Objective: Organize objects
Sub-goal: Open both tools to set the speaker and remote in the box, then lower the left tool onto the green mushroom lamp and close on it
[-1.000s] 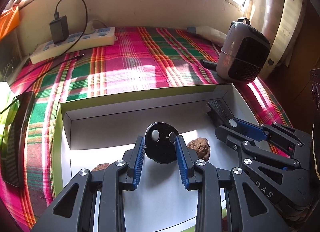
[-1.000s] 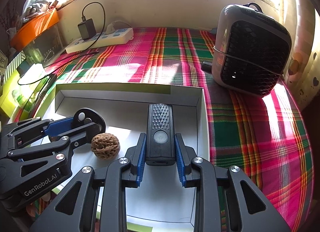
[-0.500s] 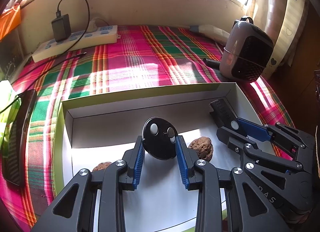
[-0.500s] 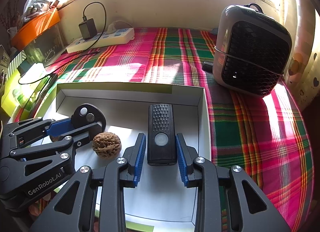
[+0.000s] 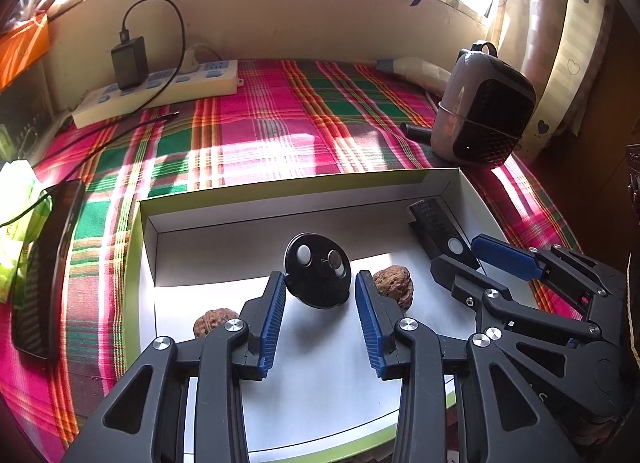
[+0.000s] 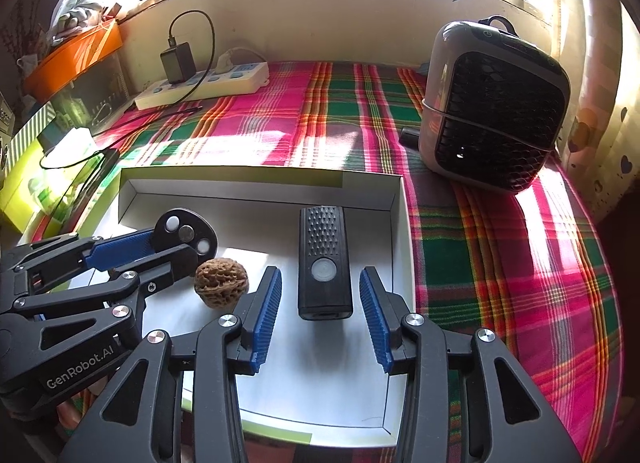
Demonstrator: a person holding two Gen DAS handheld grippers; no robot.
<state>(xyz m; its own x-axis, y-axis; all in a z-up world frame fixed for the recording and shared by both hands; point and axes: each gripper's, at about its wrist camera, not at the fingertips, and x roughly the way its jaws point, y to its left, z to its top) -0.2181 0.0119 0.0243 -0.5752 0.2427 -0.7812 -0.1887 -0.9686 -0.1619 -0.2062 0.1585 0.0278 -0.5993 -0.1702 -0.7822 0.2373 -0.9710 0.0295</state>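
A shallow white box [image 5: 280,191] with a green rim lies on the plaid cloth. In it, a round black disc [image 5: 318,277] with small buttons sits tilted between the blue pads of my left gripper [image 5: 320,283]. Its jaws are opening and a thin gap shows on the disc's right side. A black rectangular device [image 6: 325,263] lies flat in the box between the pads of my right gripper [image 6: 320,277]. Those jaws are opening too, with clear gaps on both sides. One walnut [image 6: 221,282] lies between the two grippers, and another walnut [image 5: 214,321] lies left of the left gripper.
A grey heater [image 6: 496,103] stands on the cloth at the back right. A white power strip [image 5: 160,87] with a black charger lies by the far wall. A dark phone [image 5: 44,271] lies left of the box, and an orange box [image 6: 76,55] sits at the far left.
Both pairs of jaws have widened. The right pads have let go of the black device, which now lies free. The left pads have drawn apart around the disc.
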